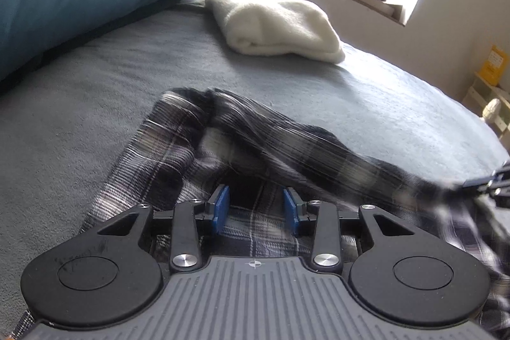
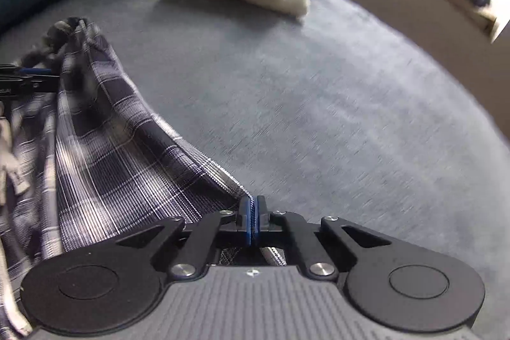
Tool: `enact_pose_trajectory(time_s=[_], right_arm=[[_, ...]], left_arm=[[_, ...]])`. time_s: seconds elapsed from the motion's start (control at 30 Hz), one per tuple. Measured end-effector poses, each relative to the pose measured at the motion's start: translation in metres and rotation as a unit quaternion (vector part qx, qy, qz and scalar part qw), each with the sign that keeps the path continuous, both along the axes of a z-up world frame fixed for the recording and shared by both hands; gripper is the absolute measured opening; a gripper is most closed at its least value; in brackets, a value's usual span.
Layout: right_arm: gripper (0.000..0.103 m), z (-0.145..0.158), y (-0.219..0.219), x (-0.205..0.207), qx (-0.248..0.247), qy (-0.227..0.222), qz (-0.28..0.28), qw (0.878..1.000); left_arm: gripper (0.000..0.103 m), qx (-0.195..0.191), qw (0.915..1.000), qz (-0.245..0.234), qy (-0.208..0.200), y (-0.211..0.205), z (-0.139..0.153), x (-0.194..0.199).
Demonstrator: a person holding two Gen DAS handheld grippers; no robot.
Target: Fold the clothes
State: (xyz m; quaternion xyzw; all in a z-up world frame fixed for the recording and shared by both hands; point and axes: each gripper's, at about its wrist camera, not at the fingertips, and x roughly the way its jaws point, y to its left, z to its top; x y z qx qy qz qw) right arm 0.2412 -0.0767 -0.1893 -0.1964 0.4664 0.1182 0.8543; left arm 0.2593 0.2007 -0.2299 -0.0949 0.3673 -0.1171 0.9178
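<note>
The right gripper [image 2: 254, 212] tilted steeply down over the grey bed cover [image 2: 318, 101], its blue pads pinched shut on an edge of the plaid garment [image 2: 121, 155], which stretched away leftward. The left gripper [image 1: 256, 209] angled down over the same cloth, jaws partly apart; whether its pads pressed the fabric was unclear. A folded cream towel [image 1: 274, 24] lay beyond.
</note>
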Motion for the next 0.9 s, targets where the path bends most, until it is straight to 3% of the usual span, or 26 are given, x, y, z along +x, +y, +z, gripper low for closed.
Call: enact_pose_trajectory(time_s=[0.1,0.3,0.5,0.57,0.6,0.7,0.8,0.9], right_arm=[[0.001,0.01,0.003,0.013,-0.056,-0.042,-0.008,0.998],[0.001,0.002,0.007,0.046,-0.101,-0.078,-0.014,0.992],[0.003,-0.052,0.008,0.069,-0.127,-0.049,-0.016,0.991],[0.005,-0.048,0.007,0.069,-0.128,-0.05,-0.011,0.99],[0.012,-0.039,0.003,0.069,-0.119,-0.04,-0.015,0.992],[0.064,-0.009,-0.01,0.066,-0.08,-0.011,-0.002,0.997],[0.067,0.021,-0.015,0.056,-0.049,0.006,0.061,0.997],[0.068,0.045,-0.006,0.057,0.019,0.0,0.074,0.997]], left_arm=[[0.036,-0.012,0.9999,0.01,0.005,0.003,-0.001,0.005],[0.036,-0.006,0.9998,0.017,0.001,0.004,-0.003,0.009],[0.036,0.009,0.9999,0.008,-0.005,0.003,-0.003,0.007],[0.036,0.011,0.9999,0.003,-0.006,0.003,-0.002,0.005],[0.036,0.01,0.9999,0.001,-0.007,0.004,-0.001,0.004],[0.037,0.0,1.0,0.0,-0.007,0.008,0.0,0.003],[0.037,-0.002,0.9999,-0.004,-0.013,0.007,0.003,0.003],[0.037,-0.003,0.9998,-0.006,-0.02,0.007,0.008,0.002]])
